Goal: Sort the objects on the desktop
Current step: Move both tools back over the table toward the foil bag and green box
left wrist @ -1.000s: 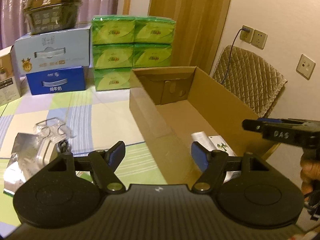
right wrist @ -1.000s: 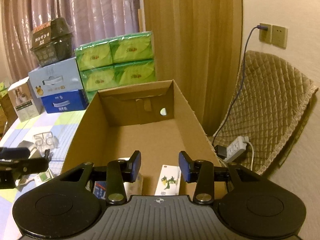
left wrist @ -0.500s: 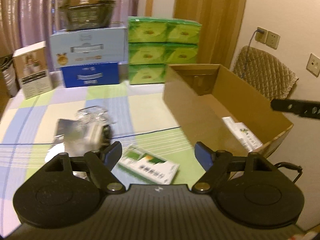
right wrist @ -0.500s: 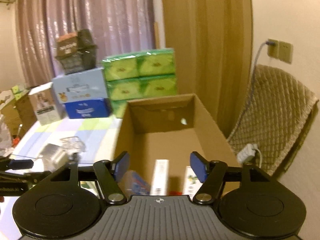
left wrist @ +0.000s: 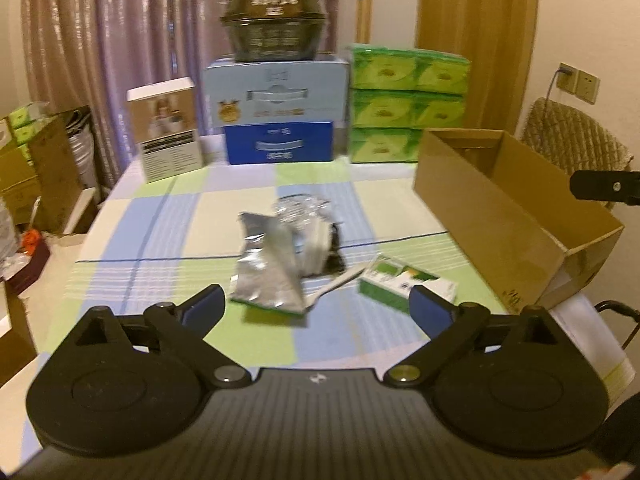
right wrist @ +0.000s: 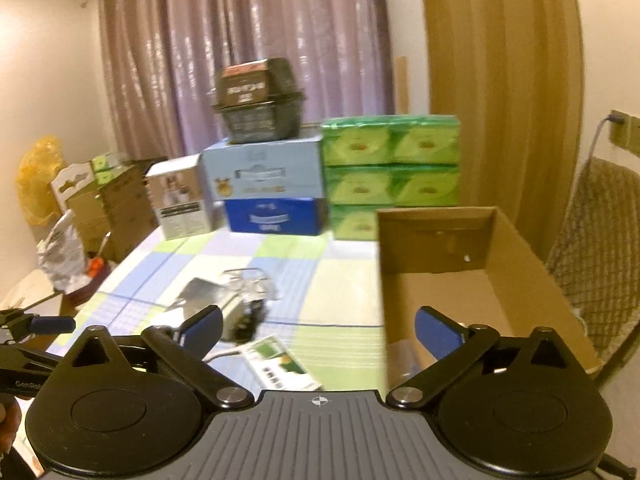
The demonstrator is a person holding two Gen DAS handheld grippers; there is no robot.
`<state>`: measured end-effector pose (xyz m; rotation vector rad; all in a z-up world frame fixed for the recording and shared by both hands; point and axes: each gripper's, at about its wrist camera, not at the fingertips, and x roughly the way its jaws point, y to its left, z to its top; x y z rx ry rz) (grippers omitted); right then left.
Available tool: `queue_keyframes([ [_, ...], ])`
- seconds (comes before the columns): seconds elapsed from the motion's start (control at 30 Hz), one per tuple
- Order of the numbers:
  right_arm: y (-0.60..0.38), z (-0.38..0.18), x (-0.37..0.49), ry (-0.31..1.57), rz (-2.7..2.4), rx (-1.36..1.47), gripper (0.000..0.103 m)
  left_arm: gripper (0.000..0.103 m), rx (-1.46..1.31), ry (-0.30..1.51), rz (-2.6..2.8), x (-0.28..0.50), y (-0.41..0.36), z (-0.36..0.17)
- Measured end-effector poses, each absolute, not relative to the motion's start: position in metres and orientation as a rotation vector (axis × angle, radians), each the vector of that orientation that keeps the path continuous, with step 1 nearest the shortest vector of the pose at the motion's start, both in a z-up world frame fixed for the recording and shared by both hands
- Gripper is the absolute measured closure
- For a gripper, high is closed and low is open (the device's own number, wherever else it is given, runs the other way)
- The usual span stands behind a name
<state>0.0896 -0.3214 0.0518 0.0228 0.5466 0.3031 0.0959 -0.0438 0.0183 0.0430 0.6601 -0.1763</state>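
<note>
An open cardboard box (left wrist: 496, 216) (right wrist: 516, 280) stands at the table's right edge. A loose heap lies mid-table: a silver foil pouch (left wrist: 266, 268) (right wrist: 202, 294), crinkled clear plastic (left wrist: 304, 206) (right wrist: 250, 284), a white and black item (left wrist: 326, 246) and a white utensil (left wrist: 340, 282). A green and white carton (left wrist: 404, 284) (right wrist: 282, 364) lies flat beside it. My left gripper (left wrist: 318, 310) hangs open and empty, back from the heap. My right gripper (right wrist: 318, 328) is open and empty too, above the box's near left corner.
Stacked boxes line the table's far edge: green tissue packs (left wrist: 408, 104), a pale blue carton (left wrist: 276, 96) on a dark blue one (left wrist: 280, 142), a black container (left wrist: 274, 24) on top, a white and brown box (left wrist: 166, 134). A quilted chair (left wrist: 576, 136) stands right, cartons (right wrist: 116, 200) on the left.
Both grippers have pulled back and risen away from the cardboard box. The left one swung left, bringing the heap on the table into view. Both stay open and empty.
</note>
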Motion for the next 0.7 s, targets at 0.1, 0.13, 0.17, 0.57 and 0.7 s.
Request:
queue_keyframes([
  [0.1,-0.307,0.048,0.088,0.556,0.334,0.020,0.002,0.004,0.037,0.671,-0.151,0.091,-0.028,0.014],
  [0.13,-0.302,0.047,0.088,0.560,0.345,0.019,0.002,0.004,0.034,0.675,-0.145,0.090,-0.023,0.013],
  [0.17,-0.298,0.045,0.088,0.565,0.355,0.017,0.002,0.004,0.031,0.678,-0.139,0.089,-0.019,0.012],
  [0.57,-0.269,0.011,0.084,0.620,0.410,-0.055,0.002,0.004,0.040,0.717,-0.116,0.098,0.002,-0.005],
  [0.7,-0.266,-0.007,0.089,0.650,0.410,-0.063,0.002,0.004,0.049,0.739,-0.124,0.106,0.003,-0.016],
])
